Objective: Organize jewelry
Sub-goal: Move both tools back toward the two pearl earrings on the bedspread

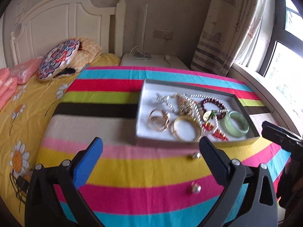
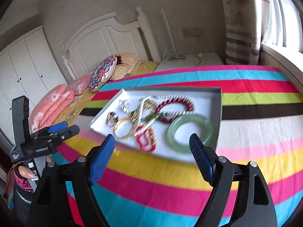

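Both tongs, left tongs [image 1: 150, 146] and right tongs [image 2: 152, 143], are spread and hold nothing. Most jewelry sits in the tray [image 1: 197, 141]. Two earrings [image 1: 196, 188], maybe pearls, wait on the bed [image 1: 132, 170].

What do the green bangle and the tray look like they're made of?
Green bangle: likely jade or glass, since it is pale, translucent and glossy. Tray: probably cardboard, with thin grey matte walls and a white lining.
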`<action>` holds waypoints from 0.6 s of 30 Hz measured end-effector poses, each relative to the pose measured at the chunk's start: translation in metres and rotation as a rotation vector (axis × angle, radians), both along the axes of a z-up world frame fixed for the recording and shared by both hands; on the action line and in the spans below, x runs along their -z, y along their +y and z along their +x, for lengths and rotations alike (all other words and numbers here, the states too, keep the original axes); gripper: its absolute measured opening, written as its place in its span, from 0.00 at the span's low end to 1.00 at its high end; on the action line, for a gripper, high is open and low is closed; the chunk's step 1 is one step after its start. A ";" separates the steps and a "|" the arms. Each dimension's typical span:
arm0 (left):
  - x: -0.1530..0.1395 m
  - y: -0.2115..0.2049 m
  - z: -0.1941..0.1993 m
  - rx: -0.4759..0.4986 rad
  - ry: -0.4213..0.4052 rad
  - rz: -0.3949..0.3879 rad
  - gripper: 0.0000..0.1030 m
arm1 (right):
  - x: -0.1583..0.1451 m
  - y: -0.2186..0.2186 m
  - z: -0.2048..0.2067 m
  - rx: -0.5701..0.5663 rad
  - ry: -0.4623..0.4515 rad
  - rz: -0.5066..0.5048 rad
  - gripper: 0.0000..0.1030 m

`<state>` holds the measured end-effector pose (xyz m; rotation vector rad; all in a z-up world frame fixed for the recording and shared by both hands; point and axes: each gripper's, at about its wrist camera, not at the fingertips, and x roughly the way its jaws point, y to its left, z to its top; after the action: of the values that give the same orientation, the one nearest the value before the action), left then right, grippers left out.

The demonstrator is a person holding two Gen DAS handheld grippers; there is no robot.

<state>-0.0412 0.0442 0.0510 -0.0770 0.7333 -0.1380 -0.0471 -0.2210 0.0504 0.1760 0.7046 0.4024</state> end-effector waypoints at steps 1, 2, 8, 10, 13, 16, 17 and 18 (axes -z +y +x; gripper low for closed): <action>0.004 0.003 -0.005 -0.011 0.010 0.000 0.98 | 0.003 0.007 -0.007 -0.009 0.008 -0.011 0.77; 0.008 0.005 -0.010 -0.017 0.021 0.000 0.98 | 0.008 0.016 -0.013 -0.024 0.019 -0.029 0.77; 0.025 0.018 -0.036 -0.032 0.055 -0.007 0.98 | 0.028 0.070 -0.040 -0.150 0.046 -0.151 0.77; 0.032 0.022 -0.038 -0.038 0.071 -0.014 0.98 | 0.031 0.085 -0.045 -0.184 0.041 -0.190 0.77; 0.043 0.026 -0.036 -0.048 0.107 -0.025 0.98 | 0.033 0.107 -0.053 -0.232 0.010 -0.269 0.69; 0.045 0.034 -0.036 -0.073 0.111 -0.071 0.98 | 0.036 0.125 -0.052 -0.276 -0.008 -0.322 0.51; 0.046 0.036 -0.036 -0.081 0.115 -0.078 0.98 | 0.038 0.131 -0.051 -0.288 -0.008 -0.334 0.47; 0.048 0.038 -0.036 -0.091 0.124 -0.086 0.98 | 0.039 0.135 -0.050 -0.295 -0.008 -0.343 0.45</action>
<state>-0.0770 0.0817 0.0030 -0.2021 0.8459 -0.0784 -0.0967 -0.0863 0.0110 -0.2564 0.7831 0.5561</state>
